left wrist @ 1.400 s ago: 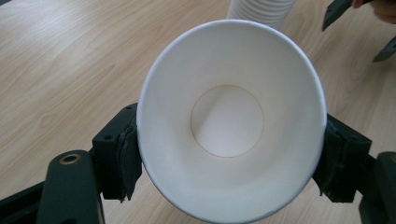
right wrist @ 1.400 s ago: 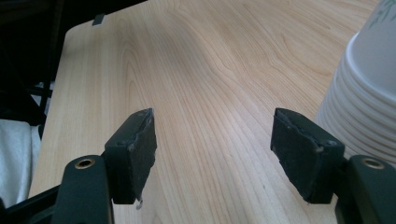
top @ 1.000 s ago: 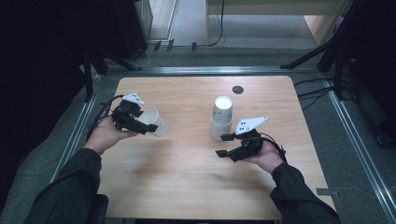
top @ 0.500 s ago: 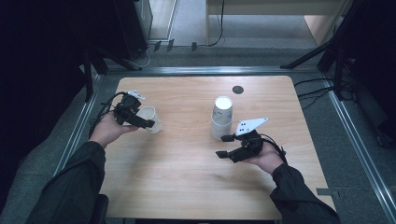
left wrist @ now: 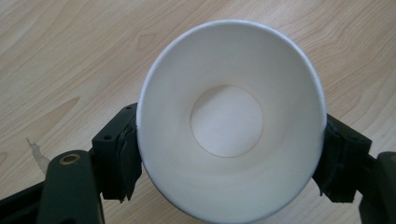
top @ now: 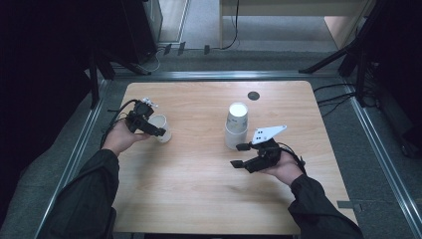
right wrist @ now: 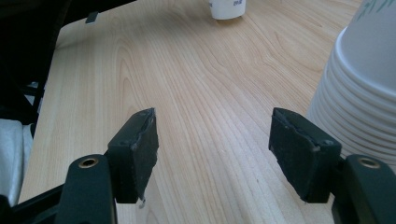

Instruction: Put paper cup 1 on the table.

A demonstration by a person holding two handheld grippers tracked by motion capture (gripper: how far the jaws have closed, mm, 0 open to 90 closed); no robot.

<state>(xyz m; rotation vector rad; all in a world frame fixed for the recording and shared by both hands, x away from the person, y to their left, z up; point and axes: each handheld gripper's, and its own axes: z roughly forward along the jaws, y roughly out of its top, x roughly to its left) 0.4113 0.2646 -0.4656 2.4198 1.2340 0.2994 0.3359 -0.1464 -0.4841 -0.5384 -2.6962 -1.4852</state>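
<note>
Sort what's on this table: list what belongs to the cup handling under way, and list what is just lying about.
In the job:
- single paper cup, clamped by the left gripper
- stack of upside-down paper cups, beside the right gripper, whose jaws are open with nothing between them

Lying about:
- dark round disc near the far edge of the table

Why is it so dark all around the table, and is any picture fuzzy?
High view: light falls on the table; the surroundings stay black. Left gripper view: the white cup is bright and sharp. Right gripper view: the cup stack blurs close up.
</note>
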